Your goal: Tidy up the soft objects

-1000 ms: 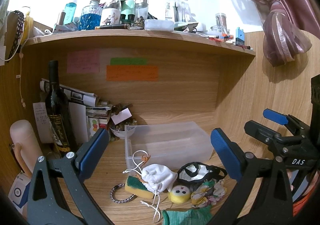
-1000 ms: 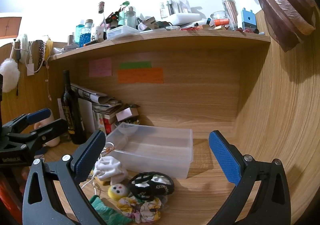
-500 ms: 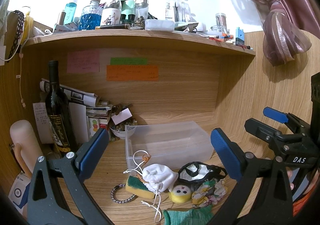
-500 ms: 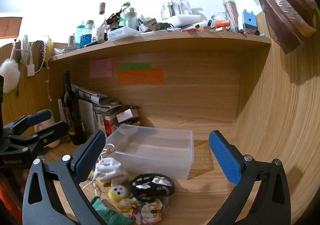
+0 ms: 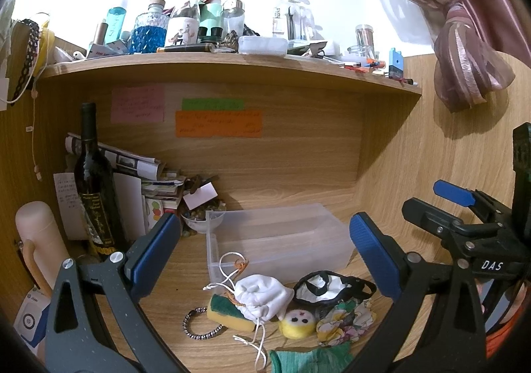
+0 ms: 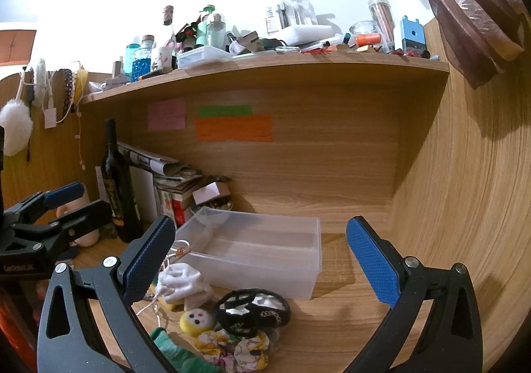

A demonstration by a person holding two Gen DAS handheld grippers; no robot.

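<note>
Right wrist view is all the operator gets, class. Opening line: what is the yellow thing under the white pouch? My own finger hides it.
Observer: A yellow sponge with a green top; the white pouch lies over its right end.
Operator: Anything beside it that isn't soft?
Observer: A beaded bracelet lies flat on the desk, just left of the sponge.
Operator: What stands left of the wine bottle?
Observer: A pale flask, upright, left of the wine bottle.
</note>
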